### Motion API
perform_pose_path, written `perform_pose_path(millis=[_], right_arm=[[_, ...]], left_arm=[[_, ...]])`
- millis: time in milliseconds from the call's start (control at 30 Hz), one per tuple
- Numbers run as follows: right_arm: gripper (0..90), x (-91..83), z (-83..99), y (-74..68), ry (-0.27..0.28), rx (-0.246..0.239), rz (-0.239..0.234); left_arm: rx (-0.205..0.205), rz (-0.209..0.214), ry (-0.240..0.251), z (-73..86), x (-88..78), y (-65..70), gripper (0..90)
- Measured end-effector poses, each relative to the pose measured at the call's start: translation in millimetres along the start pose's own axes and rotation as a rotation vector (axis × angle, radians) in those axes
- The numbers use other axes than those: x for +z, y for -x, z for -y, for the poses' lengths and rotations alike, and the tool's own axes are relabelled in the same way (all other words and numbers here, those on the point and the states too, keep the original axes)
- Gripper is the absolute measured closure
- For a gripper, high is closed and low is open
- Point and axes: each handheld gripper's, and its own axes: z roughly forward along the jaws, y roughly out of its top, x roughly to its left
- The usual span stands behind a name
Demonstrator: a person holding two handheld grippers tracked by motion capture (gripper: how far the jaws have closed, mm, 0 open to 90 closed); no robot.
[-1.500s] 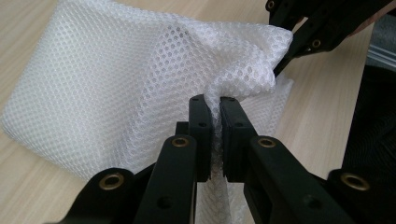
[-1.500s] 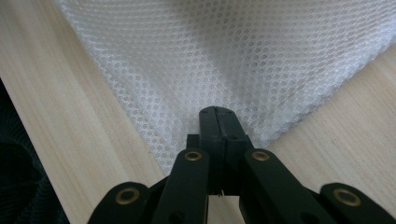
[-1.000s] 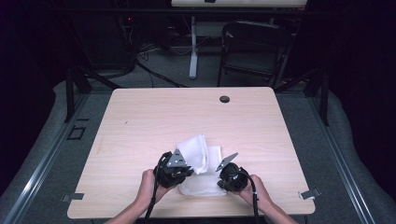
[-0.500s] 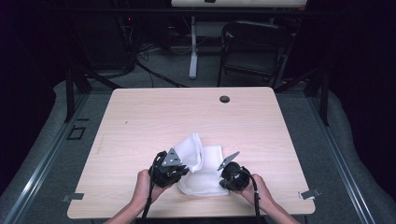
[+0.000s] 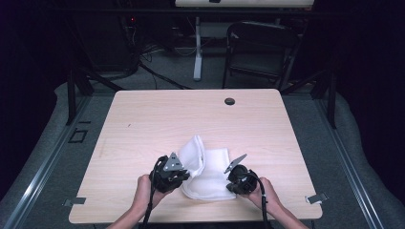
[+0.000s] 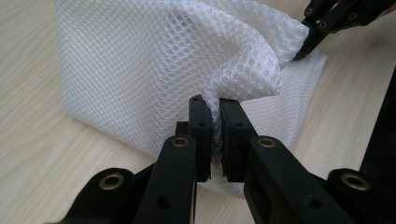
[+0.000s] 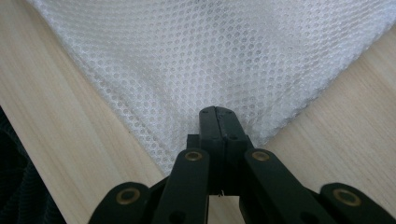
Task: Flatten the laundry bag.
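Observation:
A white mesh cloth [image 5: 210, 174] lies near the front edge of the light wooden table [image 5: 157, 124]. My left gripper [image 5: 184, 173] is shut on a raised fold at the cloth's left side, so a flap stands up and curls over. In the left gripper view the mesh [image 6: 154, 70] bunches between the closed jaws of my left gripper [image 6: 215, 106]. My right gripper [image 5: 230, 183] is shut on the cloth's near right corner. In the right gripper view its jaws [image 7: 217, 115] pinch the corner of the flat mesh [image 7: 210, 51]. The right gripper [image 6: 303, 44] also appears at the upper right of the left gripper view.
A round black grommet [image 5: 229, 101] sits near the table's far edge. A dark folding chair [image 5: 260, 52] and a white stand leg [image 5: 197, 52] are on the floor beyond the table. Metal clips [image 5: 316, 198] mark the front corners.
The left gripper has shifted slightly and the flap it holds has risen and curled further over the cloth. The right gripper has kept still.

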Motion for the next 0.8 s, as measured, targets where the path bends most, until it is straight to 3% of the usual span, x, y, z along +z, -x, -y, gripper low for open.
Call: perform_pose_path(millis=[800], right_arm=[[90.0,-4.7,6.3,7.9,-0.019,0.027,0.022]], left_arm=[[-0.037,-0.009,-0.017,11.3,-2.7,-11.5,85.1]])
